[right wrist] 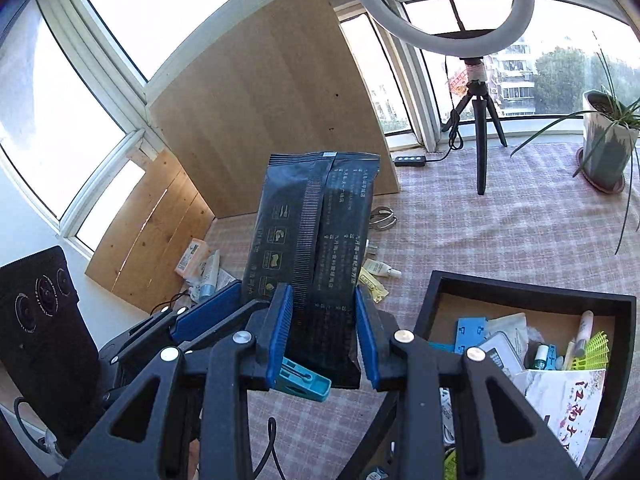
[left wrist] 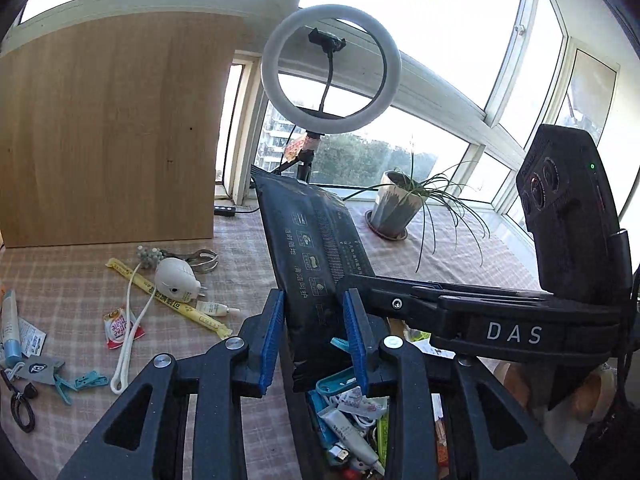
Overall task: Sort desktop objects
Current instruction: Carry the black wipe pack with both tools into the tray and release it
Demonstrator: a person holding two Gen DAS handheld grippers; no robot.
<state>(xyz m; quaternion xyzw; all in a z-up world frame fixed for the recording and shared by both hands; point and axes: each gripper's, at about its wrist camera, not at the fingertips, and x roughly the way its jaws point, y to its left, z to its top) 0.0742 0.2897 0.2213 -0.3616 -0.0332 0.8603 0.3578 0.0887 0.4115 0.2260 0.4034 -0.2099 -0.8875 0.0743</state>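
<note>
A black wet-wipe pack (left wrist: 310, 256) stands upright between the blue pads of my left gripper (left wrist: 314, 334), which is shut on its lower end. My right gripper (right wrist: 324, 332) is shut on the same pack (right wrist: 316, 240) from the other side; its arm crosses the left wrist view. A turquoise clothes peg (right wrist: 302, 382) lies under the pack. The pack hangs over a black box (right wrist: 532, 286) filled with small items. Loose things lie on the checked cloth at left: a white plug with cord (left wrist: 174, 280), a yellow sachet (left wrist: 168, 300), a coffee sachet (left wrist: 120, 326), turquoise pegs (left wrist: 86, 382).
A wooden board (left wrist: 108, 136) stands at the back left. A ring light on a tripod (left wrist: 330, 68) and a potted plant (left wrist: 396, 204) stand by the window. A metal clip (left wrist: 200, 260), a small tube (left wrist: 216, 309) and a blue tube (left wrist: 10, 326) lie on the cloth.
</note>
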